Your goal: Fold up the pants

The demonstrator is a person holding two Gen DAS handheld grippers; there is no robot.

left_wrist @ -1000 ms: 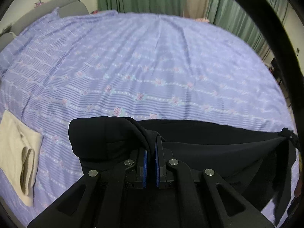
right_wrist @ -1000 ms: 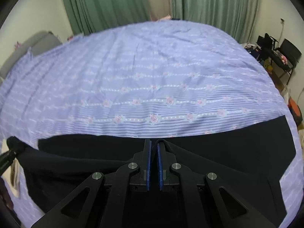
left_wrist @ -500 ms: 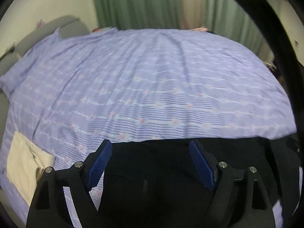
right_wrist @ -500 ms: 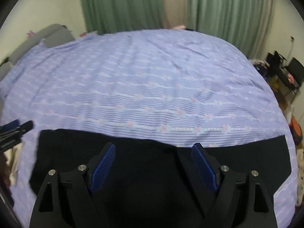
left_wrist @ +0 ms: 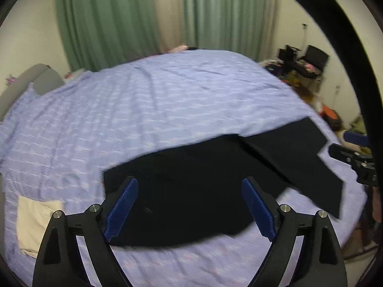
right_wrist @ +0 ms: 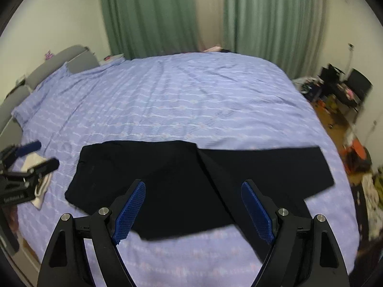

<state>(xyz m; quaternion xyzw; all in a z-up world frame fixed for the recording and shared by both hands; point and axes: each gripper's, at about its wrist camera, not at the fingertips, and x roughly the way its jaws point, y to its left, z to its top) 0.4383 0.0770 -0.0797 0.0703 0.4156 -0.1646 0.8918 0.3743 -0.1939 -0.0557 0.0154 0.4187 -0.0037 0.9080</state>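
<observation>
Black pants [right_wrist: 182, 181] lie flat on the near part of the bed, waist to the left, legs running to the right; they also show in the left wrist view [left_wrist: 191, 191]. My left gripper [left_wrist: 190, 208] is open and empty, raised above the waist end. My right gripper [right_wrist: 194, 208] is open and empty, raised above the middle of the pants. The left gripper also shows at the left edge of the right wrist view [right_wrist: 31, 157]. The right gripper shows at the right edge of the left wrist view [left_wrist: 354, 150].
The bed has a lilac striped sheet [right_wrist: 179, 100] and a grey headboard [right_wrist: 59, 57] at the left. A cream folded garment [left_wrist: 36, 220] lies left of the pants. Green curtains [right_wrist: 155, 12] hang behind. Chairs and clutter [right_wrist: 340, 86] stand on the floor at the right.
Both grippers were shut on the pants' near edge a second ago. They have opened, let the pants drop flat on the bed, and pulled up and back.
</observation>
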